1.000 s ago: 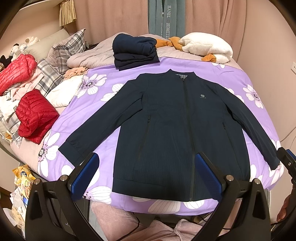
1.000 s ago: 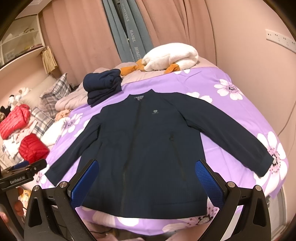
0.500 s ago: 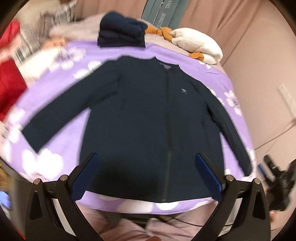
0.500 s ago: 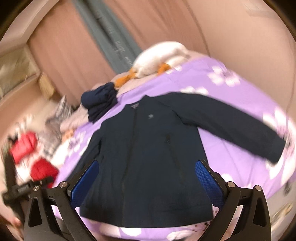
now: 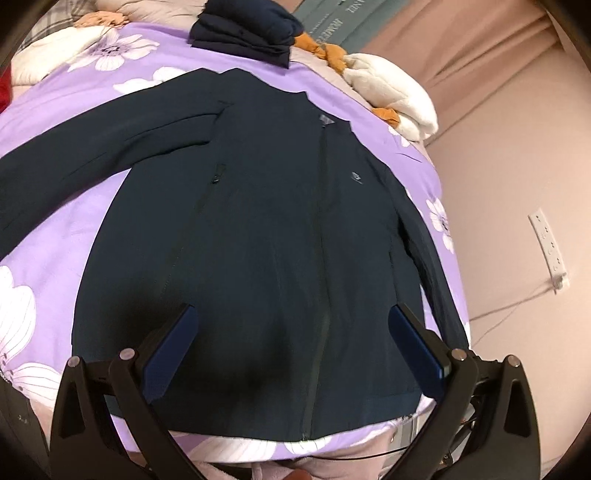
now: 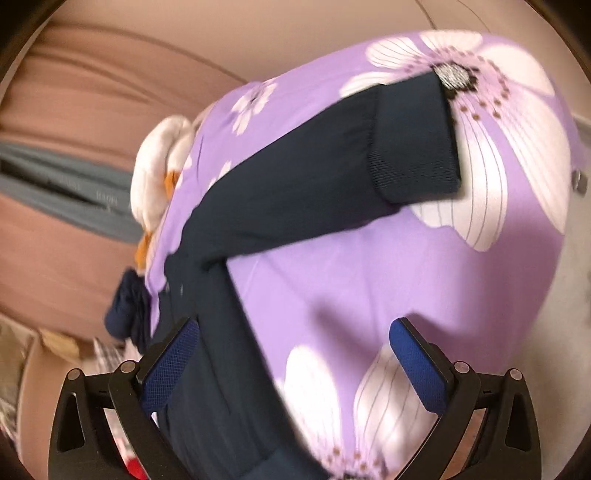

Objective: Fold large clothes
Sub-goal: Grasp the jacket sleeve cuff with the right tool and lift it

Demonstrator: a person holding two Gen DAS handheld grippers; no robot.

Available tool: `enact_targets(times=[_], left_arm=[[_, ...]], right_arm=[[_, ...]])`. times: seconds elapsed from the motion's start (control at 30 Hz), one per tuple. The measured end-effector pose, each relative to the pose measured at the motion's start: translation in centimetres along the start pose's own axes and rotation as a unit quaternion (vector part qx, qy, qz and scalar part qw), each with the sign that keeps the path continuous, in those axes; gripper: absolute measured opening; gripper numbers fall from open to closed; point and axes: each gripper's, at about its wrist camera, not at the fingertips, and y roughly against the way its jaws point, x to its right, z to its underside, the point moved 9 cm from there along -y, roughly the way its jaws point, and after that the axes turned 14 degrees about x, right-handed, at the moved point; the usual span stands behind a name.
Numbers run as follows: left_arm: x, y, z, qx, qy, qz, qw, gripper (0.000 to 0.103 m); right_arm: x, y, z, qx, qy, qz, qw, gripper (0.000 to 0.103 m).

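Note:
A dark navy zip jacket (image 5: 266, 229) lies flat, front up, on a purple flowered bedspread (image 5: 66, 221), sleeves spread out. My left gripper (image 5: 293, 343) is open and empty, close above the jacket's lower body near the hem. My right gripper (image 6: 293, 354) is open and empty, tilted, low over the bedspread (image 6: 369, 273) between the jacket's side (image 6: 214, 369) and its right sleeve. The sleeve's ribbed cuff (image 6: 413, 147) lies on a white flower ahead of it.
A folded navy garment pile (image 5: 247, 29) sits at the head of the bed, with a white fleece and orange cloth (image 5: 391, 88) beside it. A pink wall with a socket strip (image 5: 550, 247) runs along the right. Curtains (image 6: 66, 122) hang behind.
Both grippers have dropped closer to the bed. The left one has moved in over the jacket's lower body. The right one has swung right and tilted, towards the right sleeve.

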Motion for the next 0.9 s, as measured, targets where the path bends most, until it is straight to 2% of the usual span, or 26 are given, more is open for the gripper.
enact_targets(times=[0.17,0.37,0.43,0.5,0.53,0.6,0.67,0.8,0.9], left_arm=[[-0.4,-1.0,0.0,-0.012,-0.026,-0.023,0.9993,0.103],[-0.5,-2.0,-0.5,-0.015,-0.037,-0.031,0.9987,0.103],[-0.5,-2.3,-0.3,-0.024,-0.037,-0.027,0.9987,0.103],[-0.8,-2.8,0.0,-0.035,-0.034,-0.028,0.9984,0.103],[-1.0,-3.2,0.0,-0.04,-0.033,-0.032,0.9982,0.103],[-1.7,-3.8,-0.3,-0.043,-0.026,-0.043,0.9978,0.103],[-2.5,-4.0,-0.6,-0.043,-0.012,-0.058,0.9973,0.103],[-4.7,-4.2,-2.2,-0.026,0.013,-0.089,0.9956,0.103],[-6.1,-4.7,-3.0,-0.034,0.035,-0.095,0.9942,0.103]], right_arm=[[0.5,-2.3,-2.3,0.049,-0.014,-0.003,0.999,0.103],[0.3,-4.5,-6.2,0.152,-0.049,0.013,0.987,0.102],[0.2,-4.9,-6.9,0.175,-0.055,0.018,0.983,0.093],[0.3,-5.3,-7.3,0.179,-0.056,0.022,0.982,0.067],[0.5,-5.6,-7.3,0.174,-0.06,0.02,0.983,0.06],[0.8,-6.2,-7.6,0.165,-0.065,0.024,0.984,0.039],[1.2,-6.1,-8.0,0.161,-0.067,0.033,0.984,0.025],[-1.4,-4.9,-9.7,0.174,-0.011,0.031,0.984,0.02],[-4.8,-4.2,-11.3,0.178,0.057,0.035,0.982,0.02]])
